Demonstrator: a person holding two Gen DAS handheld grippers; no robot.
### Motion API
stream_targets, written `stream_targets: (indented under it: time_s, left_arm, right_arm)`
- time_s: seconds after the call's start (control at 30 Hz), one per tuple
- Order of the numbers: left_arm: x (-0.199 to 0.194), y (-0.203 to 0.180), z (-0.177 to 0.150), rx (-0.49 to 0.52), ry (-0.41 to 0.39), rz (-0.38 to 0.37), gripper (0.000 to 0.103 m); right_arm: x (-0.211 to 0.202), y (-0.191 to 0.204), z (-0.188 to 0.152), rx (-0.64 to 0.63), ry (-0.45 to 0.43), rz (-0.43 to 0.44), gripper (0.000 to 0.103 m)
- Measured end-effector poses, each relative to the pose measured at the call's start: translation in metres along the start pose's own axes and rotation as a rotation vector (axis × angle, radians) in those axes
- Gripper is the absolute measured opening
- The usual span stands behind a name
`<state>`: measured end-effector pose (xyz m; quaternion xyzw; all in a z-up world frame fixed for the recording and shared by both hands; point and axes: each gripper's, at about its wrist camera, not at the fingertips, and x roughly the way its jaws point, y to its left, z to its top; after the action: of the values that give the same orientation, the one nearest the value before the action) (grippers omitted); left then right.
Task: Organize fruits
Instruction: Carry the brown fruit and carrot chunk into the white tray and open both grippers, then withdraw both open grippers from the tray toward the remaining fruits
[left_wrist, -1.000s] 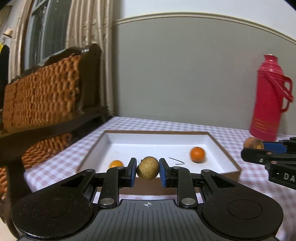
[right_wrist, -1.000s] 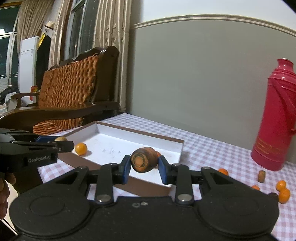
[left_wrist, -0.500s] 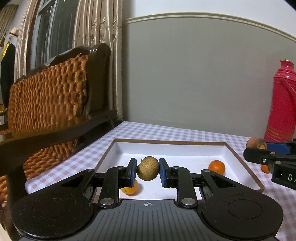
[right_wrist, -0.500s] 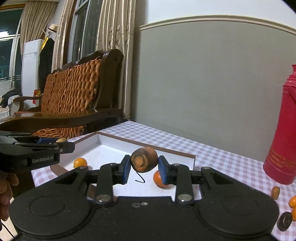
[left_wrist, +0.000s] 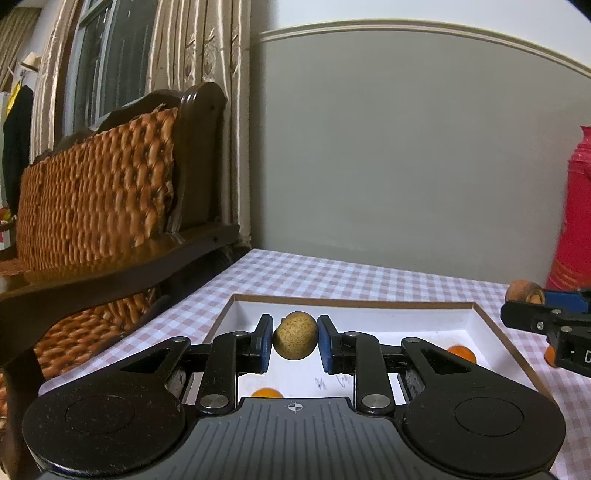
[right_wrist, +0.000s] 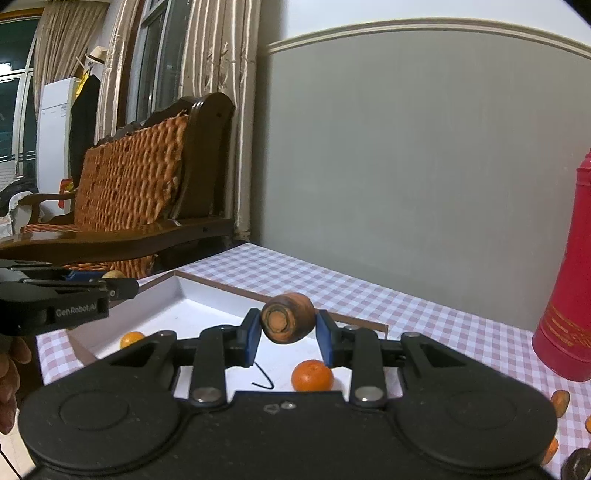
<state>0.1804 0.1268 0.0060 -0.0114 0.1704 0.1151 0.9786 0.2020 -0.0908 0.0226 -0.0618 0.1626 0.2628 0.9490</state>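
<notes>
Left wrist view: the left gripper (left_wrist: 295, 341) is holding a round, speckled tan-green fruit (left_wrist: 295, 340) pinched tight between its blue pads, poised above the near-left part of a shallow white tray with a brown rim (left_wrist: 369, 303). The tray is sitting on a pink-and-white checked tablecloth (left_wrist: 332, 275). Two small orange citrus fruits are lying inside the tray, one (left_wrist: 266, 392) just below the held fruit and another (left_wrist: 461, 352) toward the tray's right side. At the tray's right edge, the right gripper (left_wrist: 543, 295) is showing side-on, clamping a brownish-orange stub of carrot (left_wrist: 524, 291).

From the right wrist camera, the right gripper (right_wrist: 287, 330) is closing its blue pads firmly on that carrot stub (right_wrist: 287, 322), cut face toward the lens, above the tray (right_wrist: 207, 295). A small orange citrus fruit (right_wrist: 312, 376) is resting in the tray beneath it, with another (right_wrist: 132, 339) toward the tray's left. The left gripper (right_wrist: 118, 282) is reaching over the tray's left rim, a hand (right_wrist: 11, 369) gripping it. A tall red thermos flask (right_wrist: 569, 295) is standing well right of the tray, and a dark wooden chair with a woven orange back (right_wrist: 140, 181) is standing beyond the tray's left corner.
</notes>
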Motion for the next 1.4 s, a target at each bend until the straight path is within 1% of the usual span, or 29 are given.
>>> stream_targets:
  time_s: [0.13,0.33,0.57,0.63,0.67,0.7,0.73,0.77,0.8,0.83,0.87,0.93,1.13,1.2,1.27,1.4]
  left_arm:
    - [0.009,0.002,0.001,-0.004,0.008,0.008,0.026]
    - [0.032,0.006,0.008,0.010,0.032,0.022,0.026]
    - [0.055,0.015,0.014,0.007,0.064,0.045,0.026]
    - [0.062,0.016,0.013,0.006,0.083,0.049,0.026]
    - [0.068,0.016,0.011,0.016,0.105,0.044,0.027]
    - [0.072,0.015,0.010,0.022,0.117,0.051,0.035]
    - [0.072,0.015,0.008,0.019,0.111,0.073,0.076]
    - [0.069,0.015,0.007,0.015,0.084,0.093,0.095]
    - [0.064,0.015,0.005,0.018,0.033,0.115,0.103]
    - [0.061,0.014,0.006,0.030,0.012,0.130,0.103]
    - [0.061,0.014,0.007,0.034,0.014,0.127,0.103]
    - [0.061,0.017,0.007,0.017,0.018,0.125,0.103]
    - [0.059,0.017,0.005,0.019,0.022,0.127,0.103]
    - [0.054,0.017,0.005,0.015,0.020,0.124,0.103]
    - [0.047,0.018,0.004,0.002,0.015,0.112,0.103]
    - [0.031,0.016,-0.003,-0.016,0.004,0.100,0.103]
  right_arm:
    - [0.010,-0.006,0.000,0.004,0.018,-0.006,0.024]
    - [0.036,-0.019,0.005,0.001,0.060,-0.014,0.024]
    - [0.056,-0.028,0.010,0.001,0.086,-0.013,0.024]
    - [0.062,-0.030,0.012,0.003,0.101,-0.007,0.024]
    - [0.068,-0.032,0.013,0.002,0.117,-0.003,0.024]
    - [0.077,-0.032,0.014,-0.005,0.153,-0.007,0.025]
    - [0.087,-0.032,0.014,-0.014,0.192,-0.014,0.034]
    - [0.094,-0.033,0.013,-0.018,0.209,-0.021,0.056]
    - [0.094,-0.033,0.012,-0.017,0.179,-0.036,0.072]
    - [0.092,-0.033,0.012,-0.019,0.141,-0.054,0.090]
    - [0.090,-0.032,0.011,-0.022,0.115,-0.073,0.088]
    - [0.090,-0.034,0.010,0.000,0.122,-0.061,0.088]
    - [0.087,-0.034,0.006,0.026,0.128,-0.048,0.088]
    - [0.084,-0.035,0.005,0.027,0.125,-0.043,0.091]
    - [0.078,-0.034,0.004,0.019,0.113,-0.059,0.097]
    - [0.058,-0.032,-0.005,0.006,0.090,-0.058,0.097]
